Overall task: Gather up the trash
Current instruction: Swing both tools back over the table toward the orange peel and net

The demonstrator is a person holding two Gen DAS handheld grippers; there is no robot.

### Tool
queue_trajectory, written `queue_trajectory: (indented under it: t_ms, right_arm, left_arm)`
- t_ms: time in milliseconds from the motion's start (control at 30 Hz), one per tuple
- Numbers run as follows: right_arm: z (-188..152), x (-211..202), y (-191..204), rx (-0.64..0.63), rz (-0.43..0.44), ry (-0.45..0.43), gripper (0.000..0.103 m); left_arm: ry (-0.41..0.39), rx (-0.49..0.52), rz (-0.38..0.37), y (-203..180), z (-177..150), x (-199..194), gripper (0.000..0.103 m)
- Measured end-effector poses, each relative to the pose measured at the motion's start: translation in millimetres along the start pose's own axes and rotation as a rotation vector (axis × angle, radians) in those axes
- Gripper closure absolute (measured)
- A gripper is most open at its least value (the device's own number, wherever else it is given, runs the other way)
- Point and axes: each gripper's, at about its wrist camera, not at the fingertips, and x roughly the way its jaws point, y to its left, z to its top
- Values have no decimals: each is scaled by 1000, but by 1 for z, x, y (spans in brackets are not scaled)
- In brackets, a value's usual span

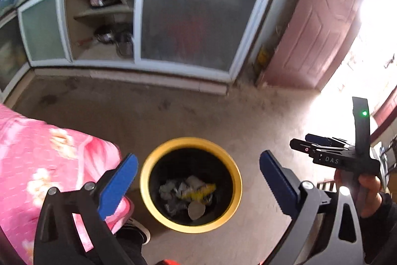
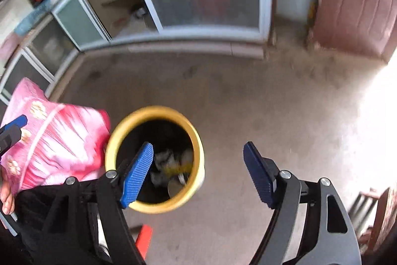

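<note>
Above yellow-rimmed bin (image 1: 191,184): left gripper (image 1: 198,180) and right gripper (image 2: 198,173) both spread apart, nothing between pads. Crumpled trash (image 1: 188,193) inside bin. Pink floral quilt (image 1: 49,165) touches bin's left side; glass-door cabinet (image 1: 198,21) beyond.

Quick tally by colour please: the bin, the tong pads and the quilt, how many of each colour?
Yellow: 1, the bin
Blue: 4 pads, 2 on the left tongs, 2 on the right tongs
Pink: 1, the quilt
Total: 6
</note>
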Motion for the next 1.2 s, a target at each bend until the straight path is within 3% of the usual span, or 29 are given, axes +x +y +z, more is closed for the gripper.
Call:
queue_trajectory:
  t_ms: [67, 167, 267, 367, 500, 633, 800, 967, 1100, 1200]
  right_arm:
    - [10, -11, 15, -35, 34, -58, 31]
    - [27, -34, 57, -106, 199, -131, 30]
    - [36, -49, 105, -194, 332, -150, 29]
    - [35, -60, 187, -345, 495, -142, 29]
    - [10, -73, 288, -541, 660, -124, 29]
    - [-22, -85, 371, -668, 835, -46, 29]
    - [-71, -97, 457, -772, 970, 54, 29]
    - [-122, -97, 528, -919, 948, 132, 35]
    - [-139, -85, 550, -951, 888, 175, 36]
    - [-142, -78, 558, -965, 849, 170, 37]
  left_arm:
    - [-51, -21, 10, 4, -1, -29, 8]
    - [-149, -56, 53, 13, -9, -87, 8]
    - [-249, -88, 159, 31, -35, -157, 8]
    - [-289, -131, 322, 55, -74, -217, 8]
    - [-298, -241, 613, 96, -142, -295, 8]
    - [-291, -375, 838, 133, -201, -362, 8]
    - [-227, -488, 1033, 178, -251, -411, 8]
    - [-174, -542, 1045, 220, -277, -427, 8]
    - [-193, -604, 1017, 241, -293, -438, 8]
    - [-165, -656, 984, 263, -305, -440, 8]
